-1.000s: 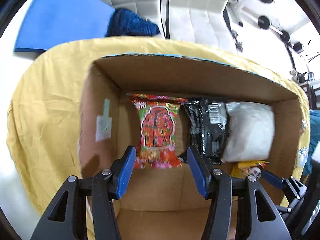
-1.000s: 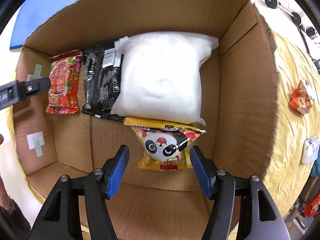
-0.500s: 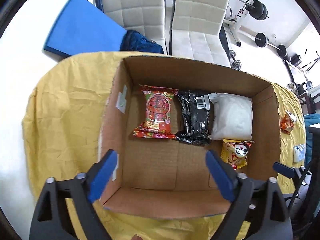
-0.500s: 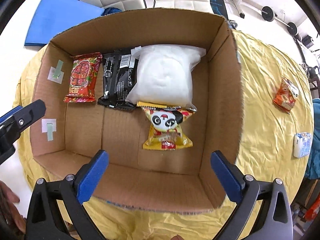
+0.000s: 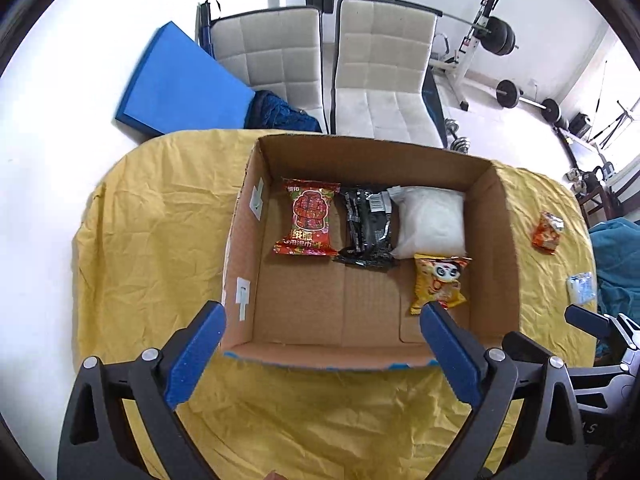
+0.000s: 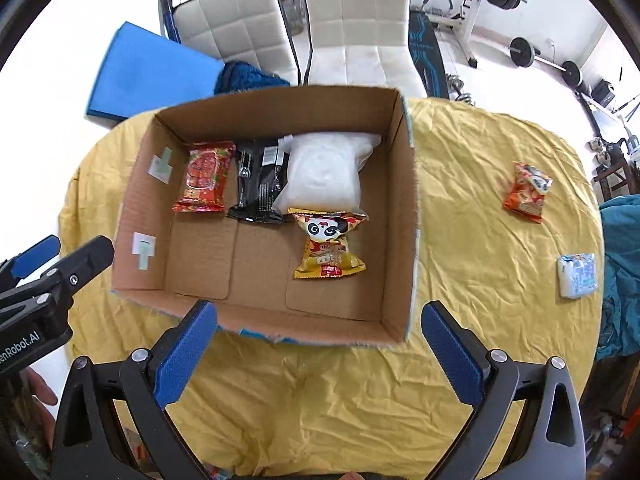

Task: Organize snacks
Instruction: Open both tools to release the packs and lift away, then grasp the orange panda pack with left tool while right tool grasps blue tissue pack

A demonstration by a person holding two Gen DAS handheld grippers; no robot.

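Note:
An open cardboard box (image 5: 496, 248) (image 6: 404, 208) sits on a yellow-clothed table. Inside lie a red snack packet (image 5: 308, 218) (image 6: 206, 176), a black packet (image 5: 368, 226) (image 6: 260, 178), a white pouch (image 5: 432, 220) (image 6: 326, 170) and a yellow panda packet (image 5: 438, 282) (image 6: 328, 246). Right of the box on the cloth rest an orange packet (image 5: 547, 231) (image 6: 528, 192) and a pale blue-white packet (image 5: 582, 287) (image 6: 578, 274). My left gripper (image 5: 322, 354) is open and empty above the box's near wall. My right gripper (image 6: 318, 356) is open and empty, likewise above the near wall.
The yellow cloth (image 6: 480, 320) covers a round table whose edge curves close at left and right. Two white chairs (image 5: 328, 76), a blue mat (image 5: 180, 84) and weight equipment (image 5: 500, 36) stand beyond the table. A teal fabric (image 6: 622, 272) lies at the far right.
Both grippers have pulled up and back out of the box and opened wide. The red packet and the panda packet stay lying inside where they were.

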